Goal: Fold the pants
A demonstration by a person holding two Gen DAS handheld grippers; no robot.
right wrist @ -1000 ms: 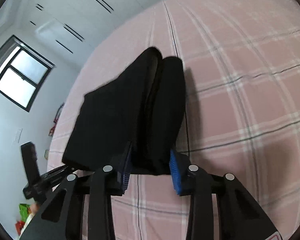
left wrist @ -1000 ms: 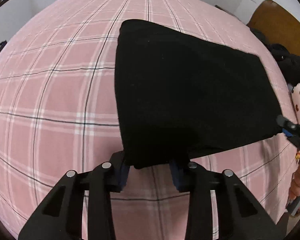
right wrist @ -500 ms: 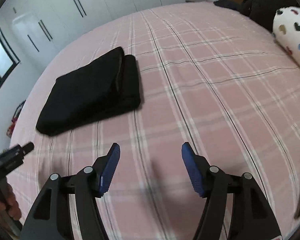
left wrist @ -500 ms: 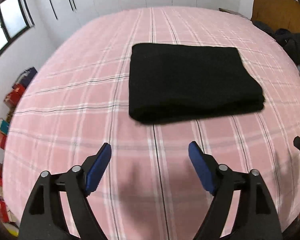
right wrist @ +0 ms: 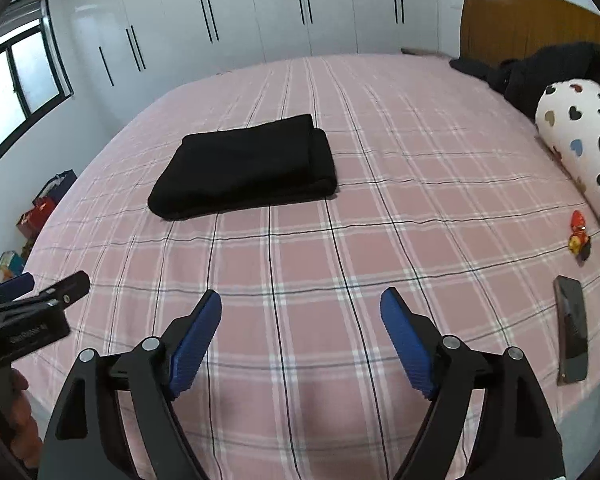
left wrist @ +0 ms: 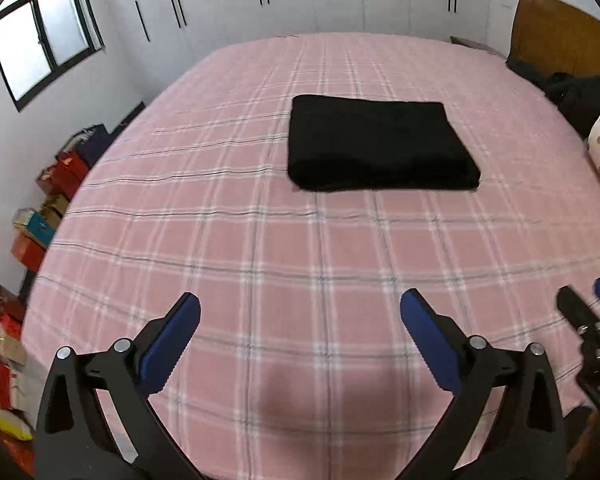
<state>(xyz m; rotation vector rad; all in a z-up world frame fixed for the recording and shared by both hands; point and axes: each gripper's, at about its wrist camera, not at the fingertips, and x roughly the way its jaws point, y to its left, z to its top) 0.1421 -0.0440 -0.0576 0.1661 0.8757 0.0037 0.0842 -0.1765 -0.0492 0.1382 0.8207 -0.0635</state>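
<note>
The black pants (left wrist: pixel 380 144) lie folded into a flat rectangle on the pink plaid bed (left wrist: pixel 220 248), well beyond both grippers. In the right wrist view the folded pants (right wrist: pixel 248 166) sit left of centre. My left gripper (left wrist: pixel 300 312) hovers over the near part of the bed, its jaws opening wide with nothing between them. My right gripper (right wrist: pixel 301 306) is likewise back from the pants, jaws opening and empty. The right gripper's fingertips (left wrist: pixel 576 308) show at the right edge of the left wrist view, and the left gripper's fingertips (right wrist: pixel 66 284) at the left edge of the right wrist view.
A heart-print pillow (right wrist: pixel 580 140) and dark clothes (right wrist: pixel 540 68) lie by the wooden headboard (right wrist: pixel 520 24). A phone (right wrist: pixel 572 336) and a small red toy (right wrist: pixel 578 232) rest on the bed's right side. Boxes (left wrist: pixel 40 216) are stacked along the left wall. White wardrobes stand behind.
Both grippers let go of the pants' near edge, opened wide, and pulled back and up. The pants now lie flat and farther away on the bed.
</note>
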